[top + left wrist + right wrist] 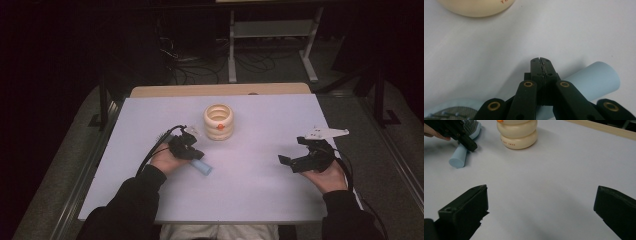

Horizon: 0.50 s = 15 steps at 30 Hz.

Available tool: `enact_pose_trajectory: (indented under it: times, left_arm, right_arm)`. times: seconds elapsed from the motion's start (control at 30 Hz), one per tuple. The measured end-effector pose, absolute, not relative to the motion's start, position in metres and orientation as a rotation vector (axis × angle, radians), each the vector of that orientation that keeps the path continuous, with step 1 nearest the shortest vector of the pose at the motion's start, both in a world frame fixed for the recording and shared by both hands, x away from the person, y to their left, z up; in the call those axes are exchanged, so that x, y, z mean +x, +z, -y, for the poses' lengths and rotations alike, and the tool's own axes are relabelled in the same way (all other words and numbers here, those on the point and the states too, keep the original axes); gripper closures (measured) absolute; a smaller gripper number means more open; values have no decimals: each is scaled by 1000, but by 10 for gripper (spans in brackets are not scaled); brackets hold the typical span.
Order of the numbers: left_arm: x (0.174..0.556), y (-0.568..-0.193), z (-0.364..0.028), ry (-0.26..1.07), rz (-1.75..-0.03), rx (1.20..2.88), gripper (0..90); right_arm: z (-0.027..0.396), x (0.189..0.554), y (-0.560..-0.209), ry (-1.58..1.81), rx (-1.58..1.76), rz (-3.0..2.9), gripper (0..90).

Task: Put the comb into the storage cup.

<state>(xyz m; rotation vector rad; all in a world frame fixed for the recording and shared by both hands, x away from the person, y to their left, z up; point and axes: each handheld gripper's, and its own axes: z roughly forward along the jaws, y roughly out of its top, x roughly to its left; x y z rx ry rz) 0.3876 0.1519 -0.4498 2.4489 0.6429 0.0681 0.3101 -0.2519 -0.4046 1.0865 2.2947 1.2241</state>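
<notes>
A light blue hairbrush [202, 167] lies on the white table, its round handle [596, 80] pointing toward the person and its grey bristle pad [456, 113] at the other end. My left gripper [192, 152] is shut, jaws pressed together with nothing between them [540, 60]. It sits just over the handle [457, 158], crossing it; I cannot tell whether it touches. A cream ribbed jar [218, 121] with an orange spot stands beyond it. My right gripper [292, 150] rests open at the right, its jaws [541, 210] wide apart over bare table.
The white board [260, 195] lies on a wooden table whose far edge [220, 90] shows behind it. The cream jar [517, 133] stands upright near the left gripper [470, 145]. Dark floor with cables and a metal stand lies beyond the table.
</notes>
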Motion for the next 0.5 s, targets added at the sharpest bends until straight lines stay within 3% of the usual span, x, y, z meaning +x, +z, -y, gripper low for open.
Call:
enact_pose_trajectory:
  times: [0.5]
  left_arm:
    - [362, -450, -176, 53, -614, 2484, 898]
  right_arm:
    - [252, 310, -405, 1230, 1092, -2294, 0]
